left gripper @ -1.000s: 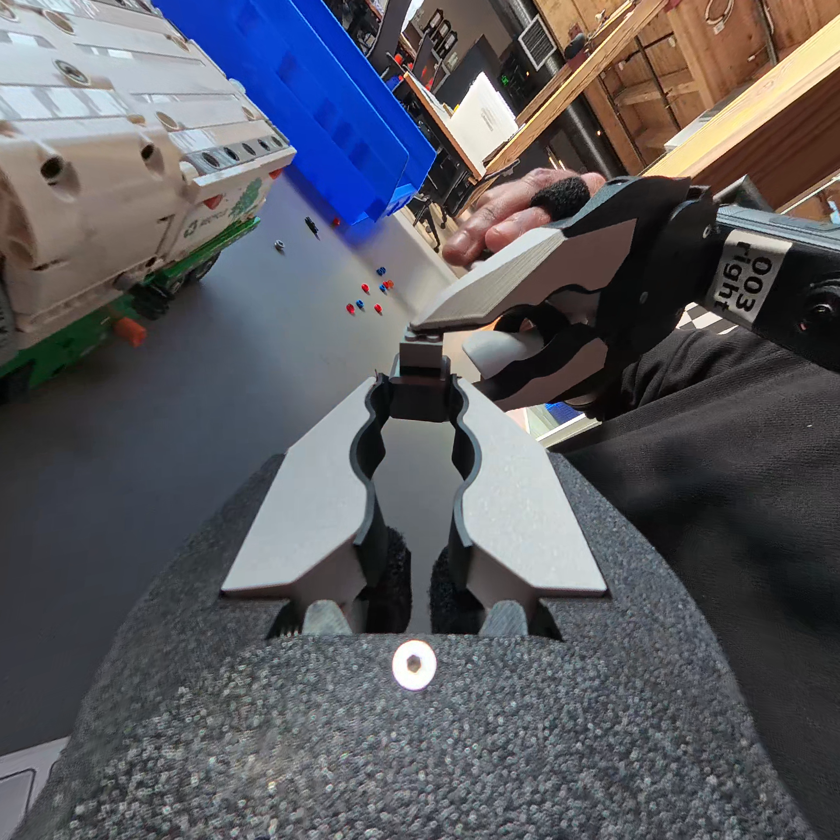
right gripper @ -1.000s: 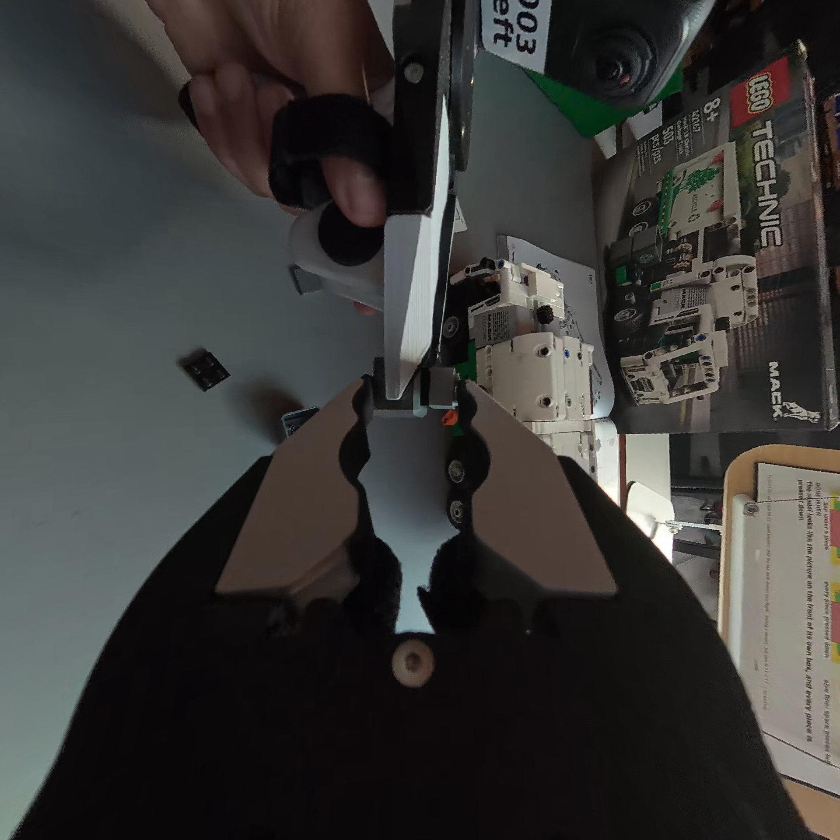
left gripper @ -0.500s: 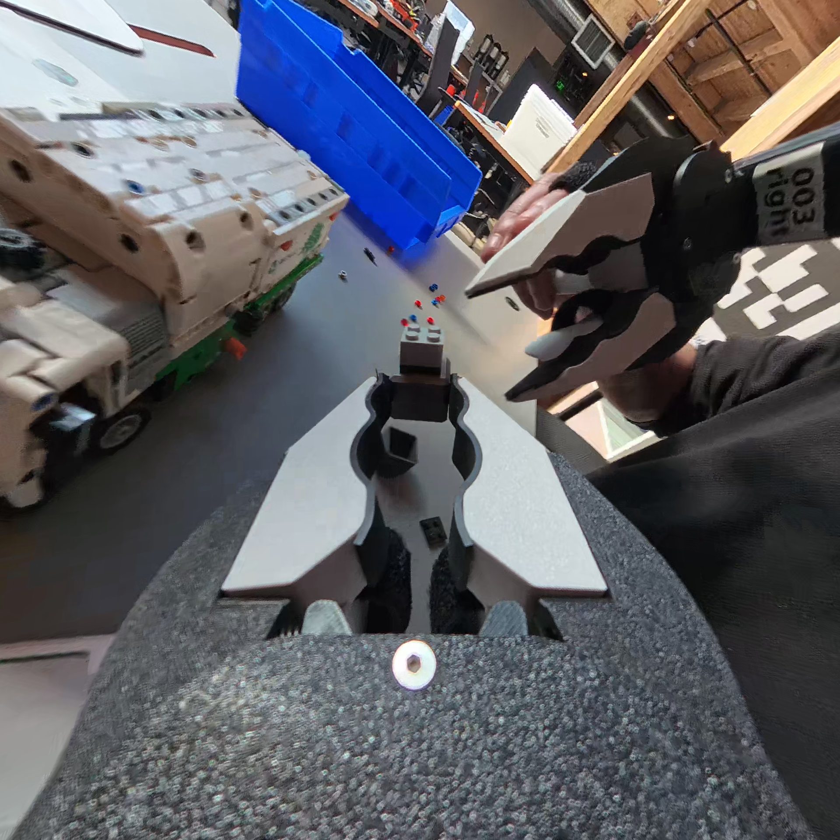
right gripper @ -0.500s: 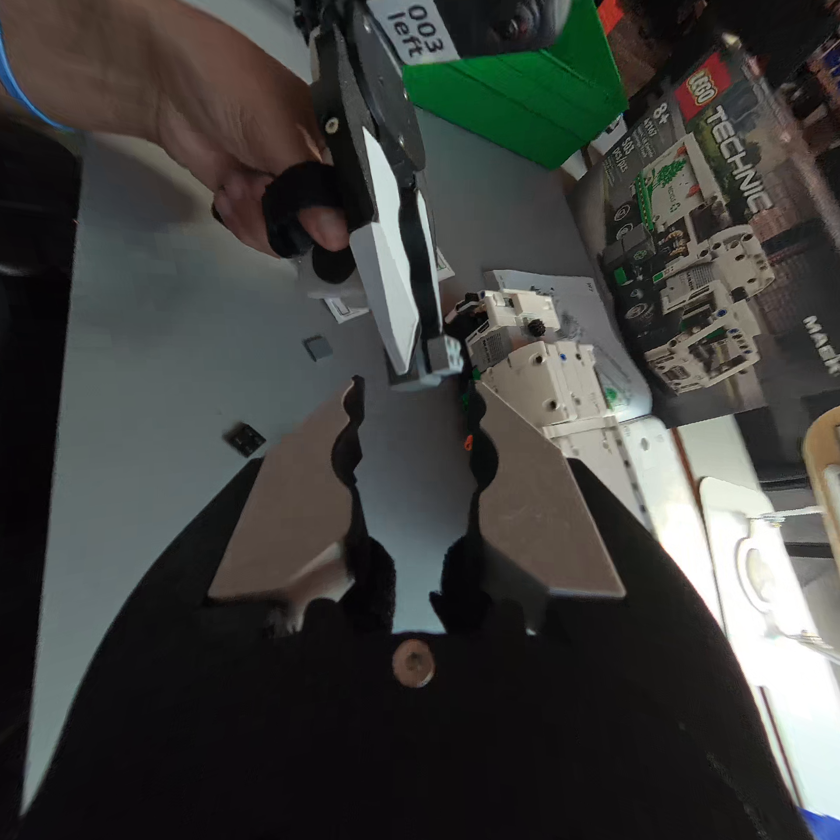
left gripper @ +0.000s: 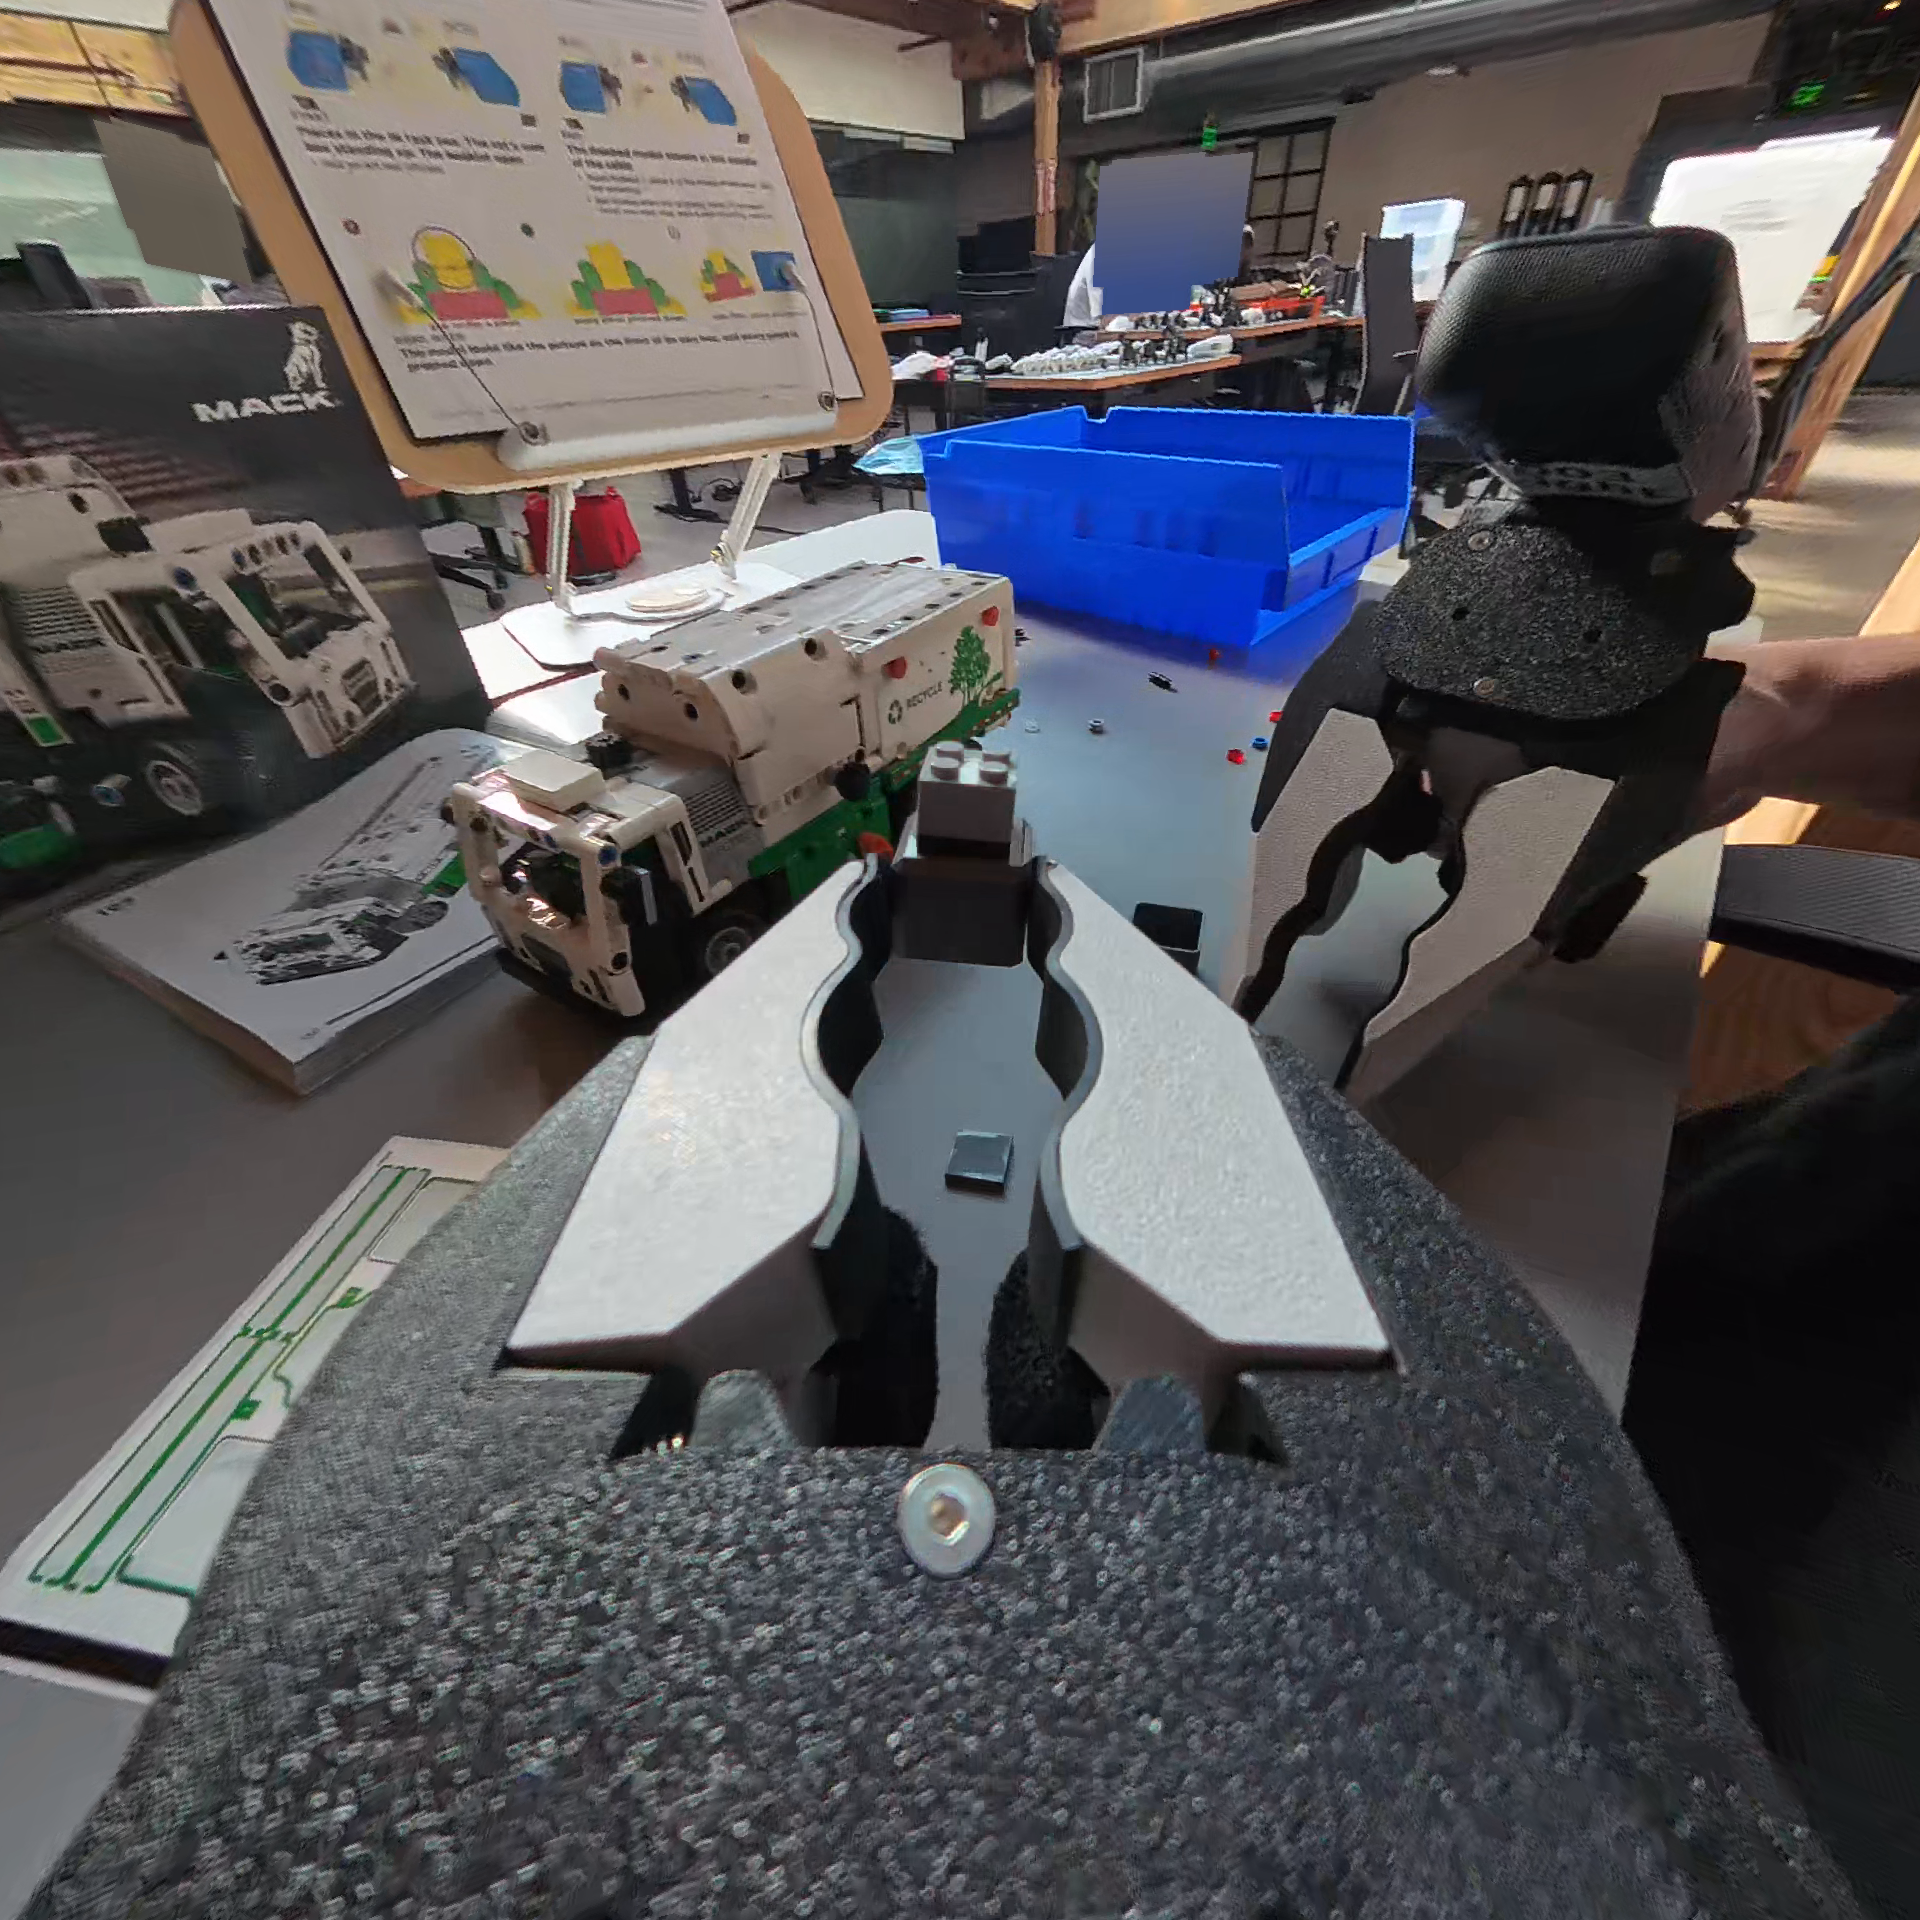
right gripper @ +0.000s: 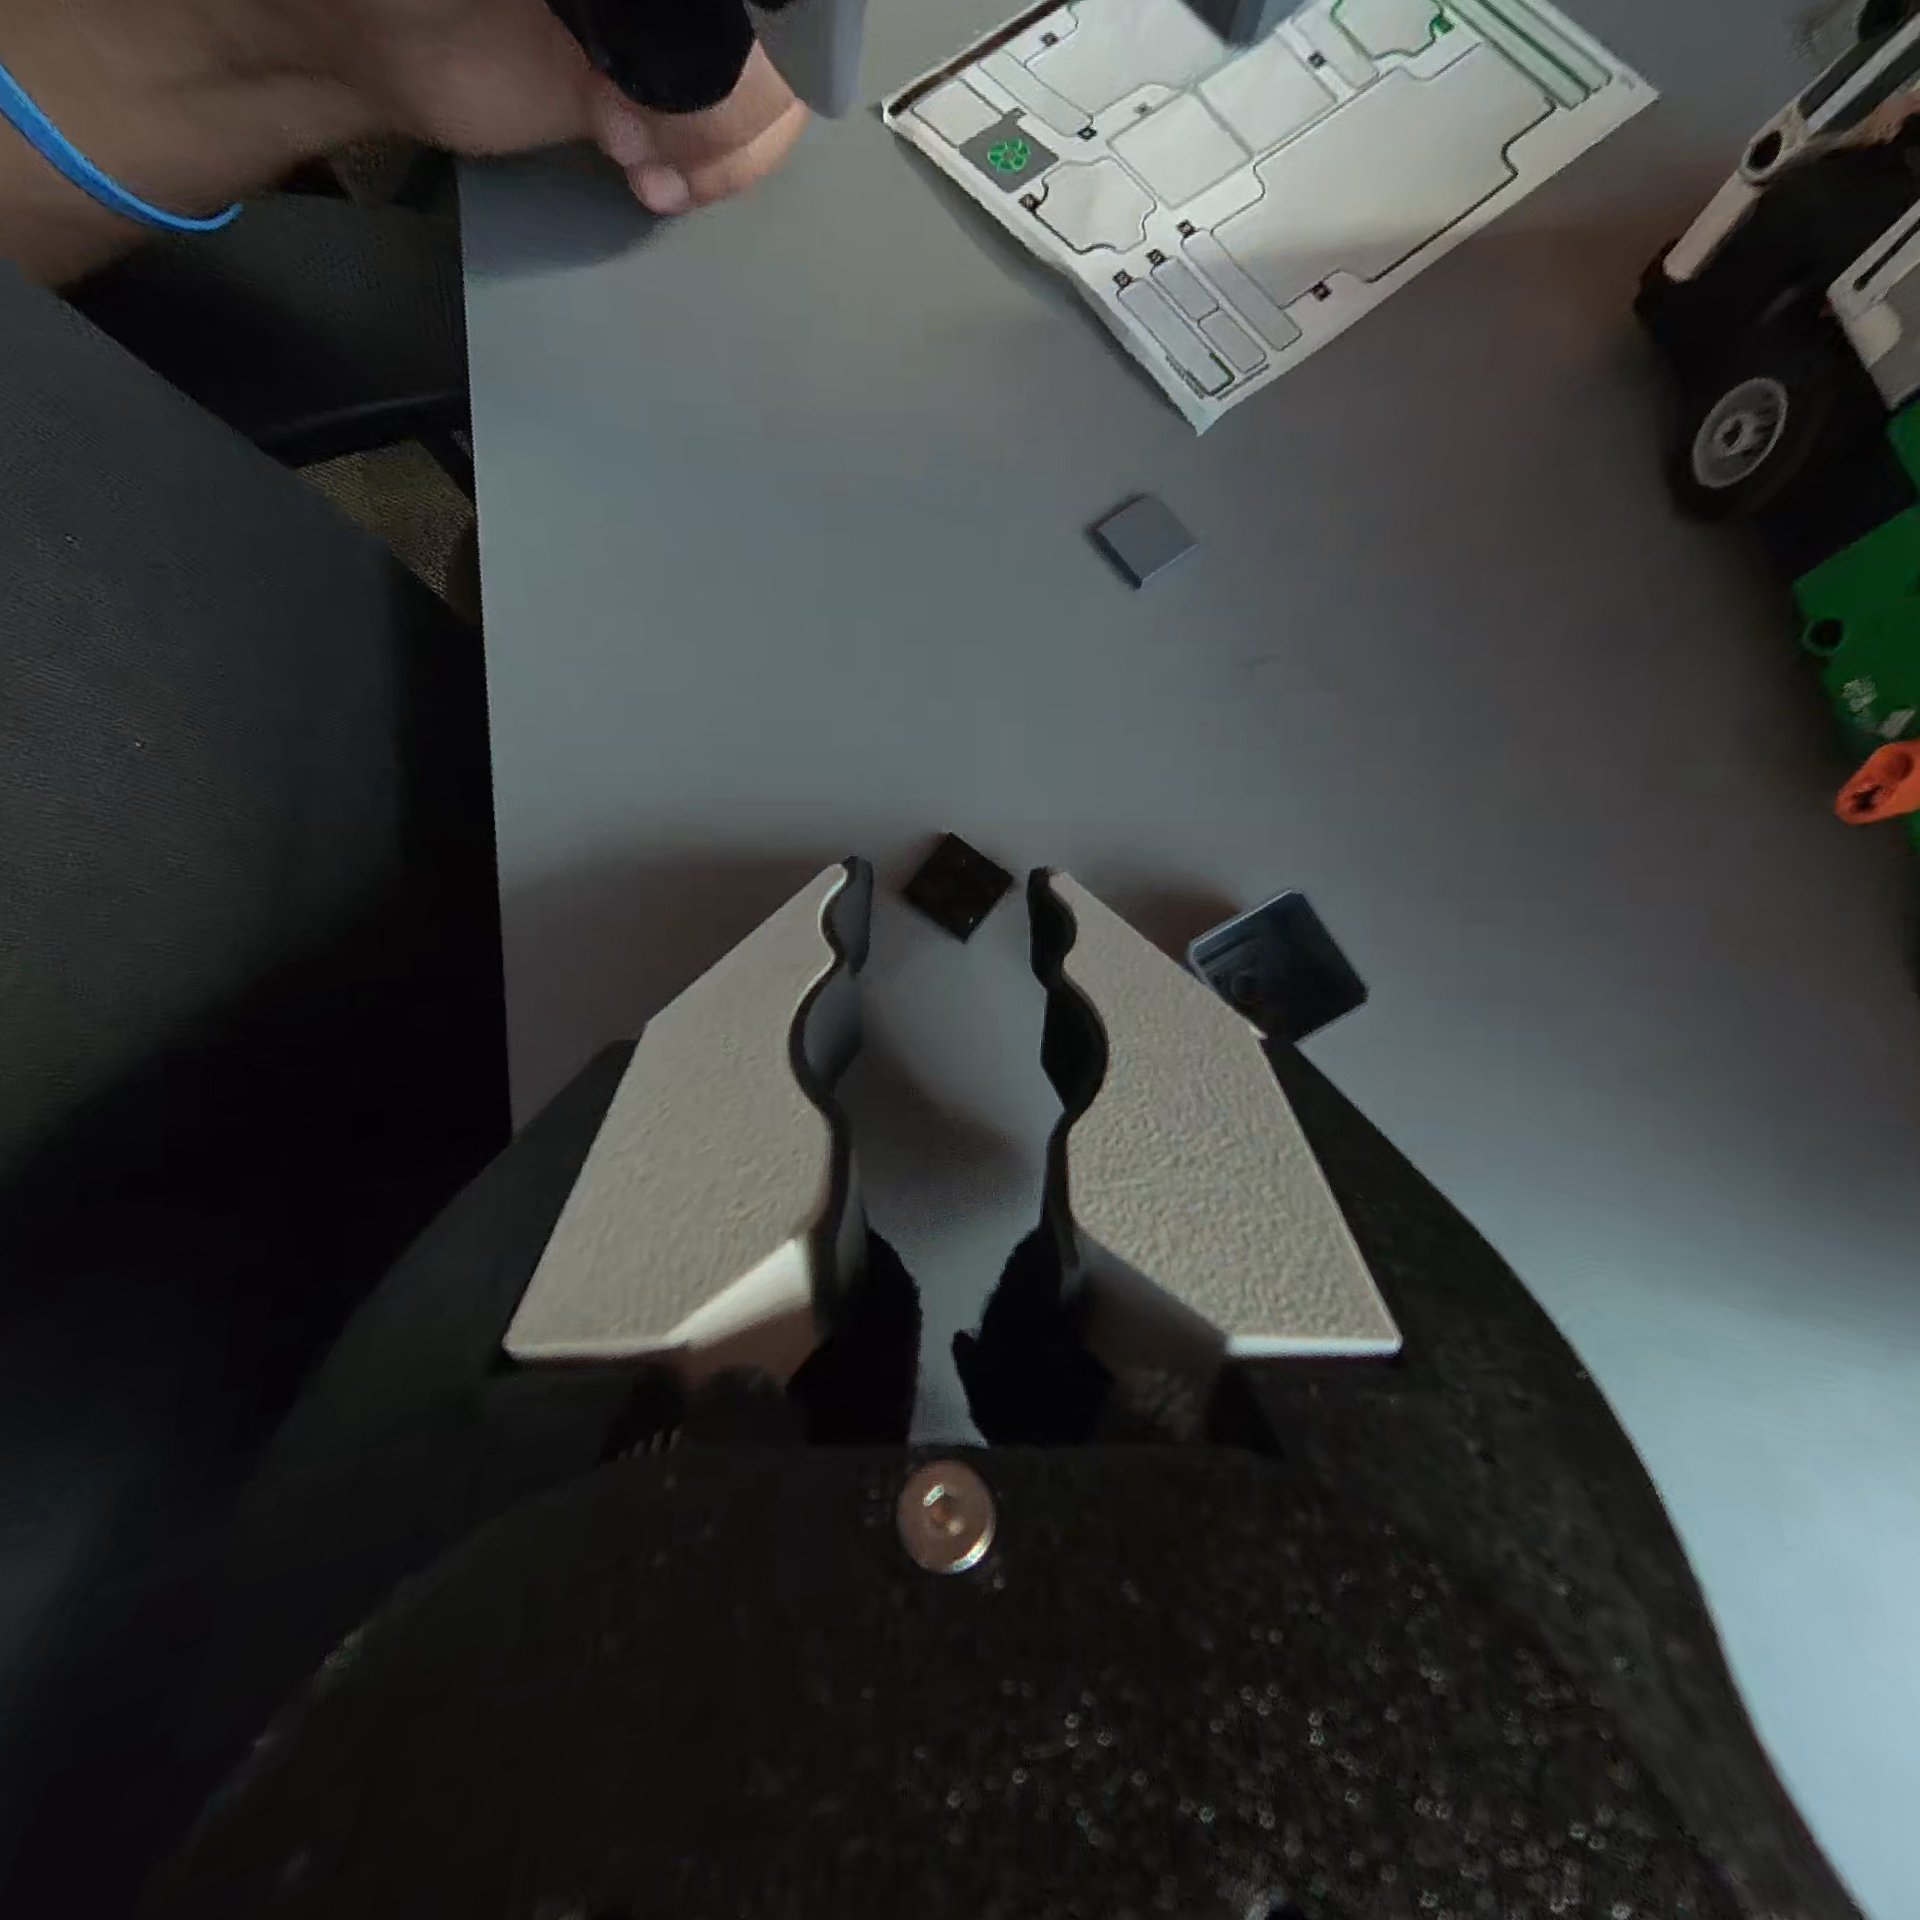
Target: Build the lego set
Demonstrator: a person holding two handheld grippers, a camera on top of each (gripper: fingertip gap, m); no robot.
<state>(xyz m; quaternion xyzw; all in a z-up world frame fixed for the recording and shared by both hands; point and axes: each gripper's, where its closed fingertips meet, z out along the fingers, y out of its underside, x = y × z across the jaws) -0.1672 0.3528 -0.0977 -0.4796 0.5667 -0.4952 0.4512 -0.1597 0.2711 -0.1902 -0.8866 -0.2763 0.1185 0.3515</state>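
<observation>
My left gripper (left gripper: 956, 883) is shut on a small stack of bricks: a dark grey brick (left gripper: 958, 914) between the fingertips with a light grey studded brick (left gripper: 966, 795) on top. My right gripper (right gripper: 943, 883) is open and empty, pointing down at the grey table (right gripper: 831, 623); it also shows at the right of the left wrist view (left gripper: 1309, 1029). A small black tile (right gripper: 956, 885) lies on the table just beyond its fingertips. A dark hollow brick (right gripper: 1278, 979) lies upside down right of it. A grey flat tile (right gripper: 1143, 540) lies farther off.
A white and green lego truck (left gripper: 727, 769) stands on the table left of my left gripper. An instruction booklet (left gripper: 281, 935), the set's box (left gripper: 177, 582), a clipboard stand (left gripper: 540, 239), a blue bin (left gripper: 1174, 509) and a sticker sheet (right gripper: 1268, 187) surround it. Small loose pieces (left gripper: 1236, 748) lie near the bin.
The right gripper let go of the brick stack, drew away from the left gripper and swung down over the table. The left gripper levelled out, still holding the stack.
</observation>
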